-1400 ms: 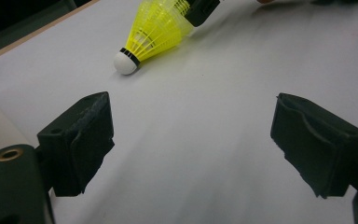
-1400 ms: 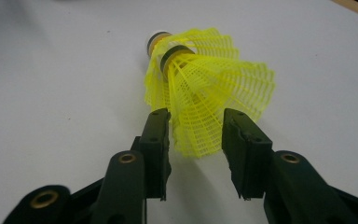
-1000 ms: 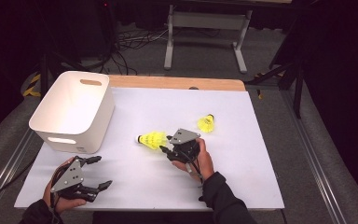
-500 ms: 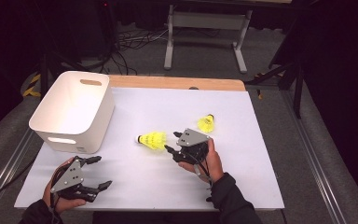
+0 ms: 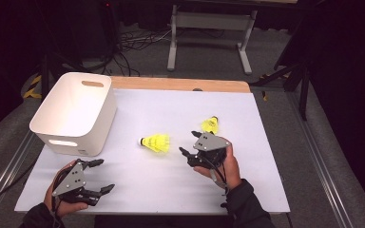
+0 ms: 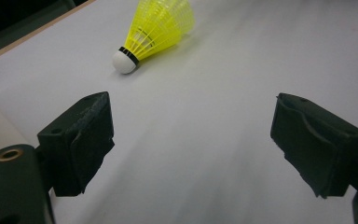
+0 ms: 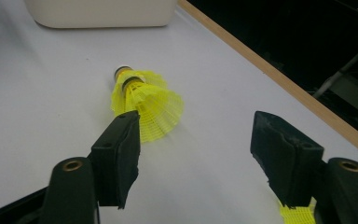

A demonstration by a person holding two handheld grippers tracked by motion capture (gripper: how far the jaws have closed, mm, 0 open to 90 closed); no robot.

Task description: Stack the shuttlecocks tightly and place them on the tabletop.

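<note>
- Two yellow shuttlecocks are lying on the white sheet [image 5: 171, 190]: the nearer shuttlecock [image 5: 155, 142] is resting on its side near the middle, the farther shuttlecock [image 5: 210, 124] is sitting beside the top of your right gripper [image 5: 186, 153].
- Your right gripper is holding nothing; its jaws have just been opening and are standing apart, a short way off the nearer shuttlecock's skirt.
- Your left gripper [image 5: 102, 175] is waiting spread and empty near the sheet's front left corner, with bare sheet lying between it and the nearer shuttlecock.
- You are working with the white bin [image 5: 73, 111] taking up the left rear corner, its wall reaching close to the sheet's left edge.
- Plenty of bare sheet is lying open along the front and right edges.
- Your right gripper view is cutting off a yellow skirt [image 7: 298, 215] at the bottom edge, behind the jaw.
- Your hand [image 5: 225, 166] is covering the rear of the right gripper.
</note>
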